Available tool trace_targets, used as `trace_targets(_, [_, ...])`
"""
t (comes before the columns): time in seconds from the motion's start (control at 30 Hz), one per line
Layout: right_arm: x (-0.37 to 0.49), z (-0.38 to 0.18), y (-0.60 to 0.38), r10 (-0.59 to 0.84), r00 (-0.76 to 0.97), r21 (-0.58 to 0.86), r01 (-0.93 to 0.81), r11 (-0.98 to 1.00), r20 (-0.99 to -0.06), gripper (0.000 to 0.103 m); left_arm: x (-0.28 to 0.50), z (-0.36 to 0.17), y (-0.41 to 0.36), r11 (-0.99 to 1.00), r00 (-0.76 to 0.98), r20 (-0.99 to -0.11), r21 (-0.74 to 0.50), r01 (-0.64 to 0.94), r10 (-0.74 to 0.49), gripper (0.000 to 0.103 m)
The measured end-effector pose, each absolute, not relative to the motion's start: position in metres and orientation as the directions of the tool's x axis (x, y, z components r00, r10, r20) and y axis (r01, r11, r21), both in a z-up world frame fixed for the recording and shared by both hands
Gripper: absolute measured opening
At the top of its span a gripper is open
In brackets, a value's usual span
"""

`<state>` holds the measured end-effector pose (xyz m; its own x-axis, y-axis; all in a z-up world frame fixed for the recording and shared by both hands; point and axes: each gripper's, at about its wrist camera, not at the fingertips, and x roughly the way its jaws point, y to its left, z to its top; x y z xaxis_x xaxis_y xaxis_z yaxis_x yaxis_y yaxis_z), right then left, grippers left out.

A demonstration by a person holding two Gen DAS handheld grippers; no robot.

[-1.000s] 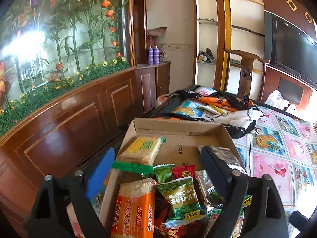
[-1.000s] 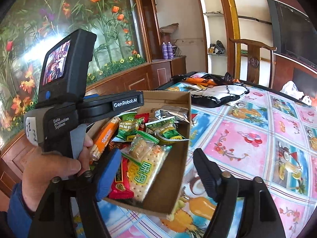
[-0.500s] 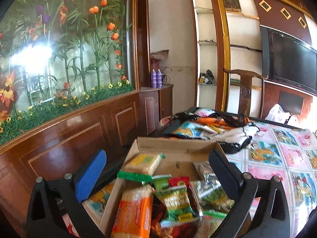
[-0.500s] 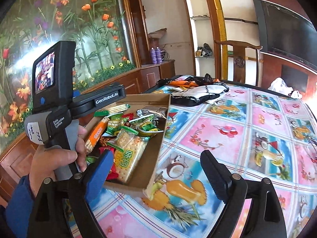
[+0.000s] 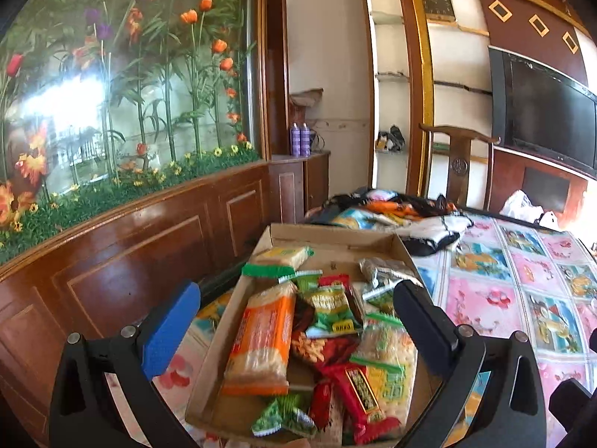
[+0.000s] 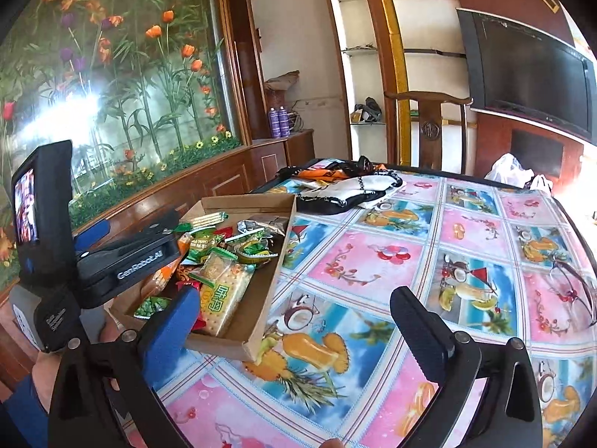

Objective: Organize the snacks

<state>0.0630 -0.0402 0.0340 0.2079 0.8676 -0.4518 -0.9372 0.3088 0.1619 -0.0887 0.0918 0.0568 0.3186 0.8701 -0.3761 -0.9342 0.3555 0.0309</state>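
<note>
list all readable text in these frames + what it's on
"GenRobot.AI": side of the black handheld left tongs body.
"Garlic P…", cut off: green snack packet in the brown cardboard box.
Large green Chinese characters, not legible to me: clear cracker pack.
Small white label, blurred: left tongs grip.
Vertical print, blurred: long orange cracker pack.
Yellow tag, too blurred: green pea packet.
Clock face, too small: wall clock.

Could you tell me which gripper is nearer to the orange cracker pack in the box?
Left. The left gripper straddles the orange cracker pack, open; the right gripper, jaws opening, hangs beside the cardboard box.
</note>
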Motion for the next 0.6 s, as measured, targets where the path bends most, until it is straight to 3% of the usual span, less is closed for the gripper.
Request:
trace_targets(0.3, [0.061, 0.026, -0.051, 0.865, 0.19, 0.141, -0.948, 0.284, -0.464, 0.103, -0.08, 0.044, 0.083, 0.365, 0.31, -0.428, 0.052, -0.929, 0.849, 0.103])
trace_targets(0.6, [0.058, 0.026, -0.056, 0.869, 0.185, 0.138, -0.951, 0.275, -0.459, 0.103, -0.083, 0.044, 0.085, 0.319, 0.273, -0.418, 0.042, -0.947, 0.866, 0.103])
